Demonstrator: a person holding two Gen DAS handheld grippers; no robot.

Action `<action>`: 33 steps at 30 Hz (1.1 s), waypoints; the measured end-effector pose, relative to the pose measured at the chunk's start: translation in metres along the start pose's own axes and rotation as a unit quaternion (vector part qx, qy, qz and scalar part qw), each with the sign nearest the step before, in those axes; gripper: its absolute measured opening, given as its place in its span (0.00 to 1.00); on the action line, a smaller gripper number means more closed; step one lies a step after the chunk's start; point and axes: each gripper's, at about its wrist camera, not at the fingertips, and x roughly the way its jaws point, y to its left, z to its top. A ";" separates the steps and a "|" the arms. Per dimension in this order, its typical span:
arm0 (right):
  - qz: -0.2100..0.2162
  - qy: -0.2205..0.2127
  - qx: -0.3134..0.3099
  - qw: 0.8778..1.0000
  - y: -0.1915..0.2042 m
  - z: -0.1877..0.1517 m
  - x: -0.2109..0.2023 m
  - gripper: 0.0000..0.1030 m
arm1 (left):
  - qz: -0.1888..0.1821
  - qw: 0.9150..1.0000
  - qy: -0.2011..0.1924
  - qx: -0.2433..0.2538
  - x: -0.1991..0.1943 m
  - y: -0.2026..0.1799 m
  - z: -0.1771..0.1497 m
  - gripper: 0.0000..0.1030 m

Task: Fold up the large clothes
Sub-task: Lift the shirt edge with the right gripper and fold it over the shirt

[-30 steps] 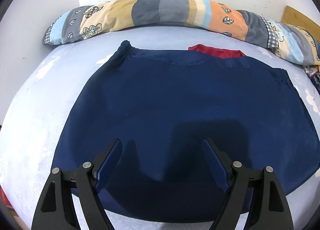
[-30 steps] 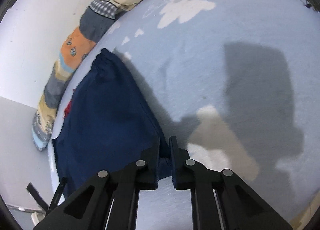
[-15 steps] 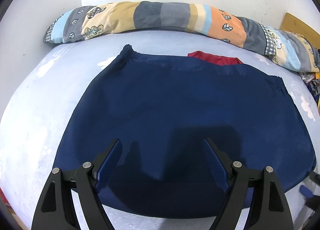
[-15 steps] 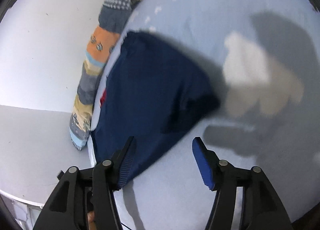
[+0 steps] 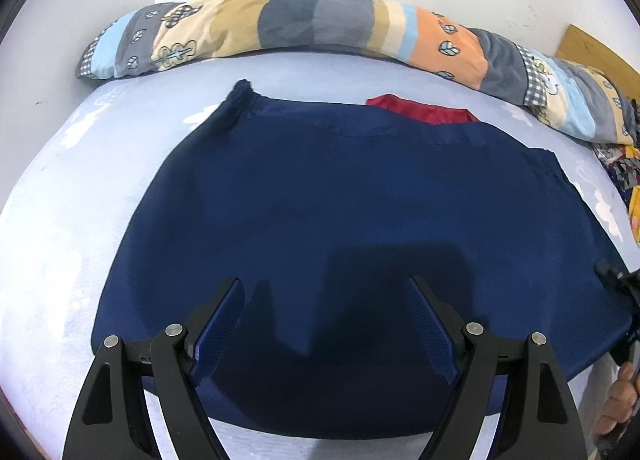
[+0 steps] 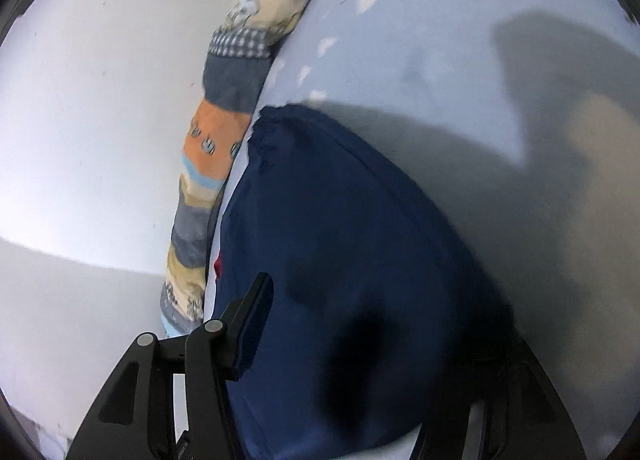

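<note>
**Inspector:** Garment [image 5: 360, 219] first. Navy, thin, limp cloth, lying flat on the pale blue bed [image 5: 60, 240], with a red lining [image 5: 420, 109] showing at its far edge below the patchwork bolster [image 5: 320, 23]. I judge it light and floppy; it will sag wherever it is unsupported.

**Onlooker:** Where would you take it?

**Inspector:** At the corners or the gathered hems, pinching both layers.

**Onlooker:** And the tongs?

**Inspector:** Left gripper [image 5: 324, 324] hovers low over the near hem, jaws spread wide, holding nothing. Right gripper [image 6: 372, 364] sits over the garment's right side, rolled sideways, jaws also wide apart; its far finger is blurred.
</note>
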 end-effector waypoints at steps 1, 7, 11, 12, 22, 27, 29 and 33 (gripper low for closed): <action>0.004 0.012 -0.009 1.000 0.004 0.003 0.003 0.54 | 0.001 1.000 -0.001 0.002 0.000 -0.001 0.000 0.79; 0.013 0.002 -0.029 0.999 0.030 0.003 -0.008 0.16 | -0.002 1.000 0.021 0.009 0.012 -0.005 -0.006 0.80; 0.025 -0.007 -0.055 0.998 0.054 -0.001 -0.013 0.16 | 0.020 0.999 0.028 0.028 0.026 -0.018 -0.015 0.81; 0.025 -0.007 -0.062 0.998 0.059 -0.003 -0.015 0.16 | 0.029 0.999 0.022 0.032 0.025 -0.020 -0.015 0.81; 0.033 -0.006 -0.126 0.991 0.104 -0.015 -0.027 0.16 | 0.002 0.999 0.031 0.034 0.025 -0.019 -0.016 0.80; 0.006 -0.007 -0.167 0.986 0.135 -0.026 -0.026 0.16 | 0.000 0.999 -0.020 -0.028 -0.005 0.019 0.003 0.81; -0.006 -0.007 -0.182 0.983 0.150 -0.031 -0.025 0.16 | 0.024 0.998 -0.034 -0.042 -0.012 0.039 0.008 0.81; -0.030 -0.009 -0.217 0.976 0.187 -0.047 -0.018 0.16 | 0.033 0.994 -0.040 -0.097 -0.027 0.086 0.009 0.81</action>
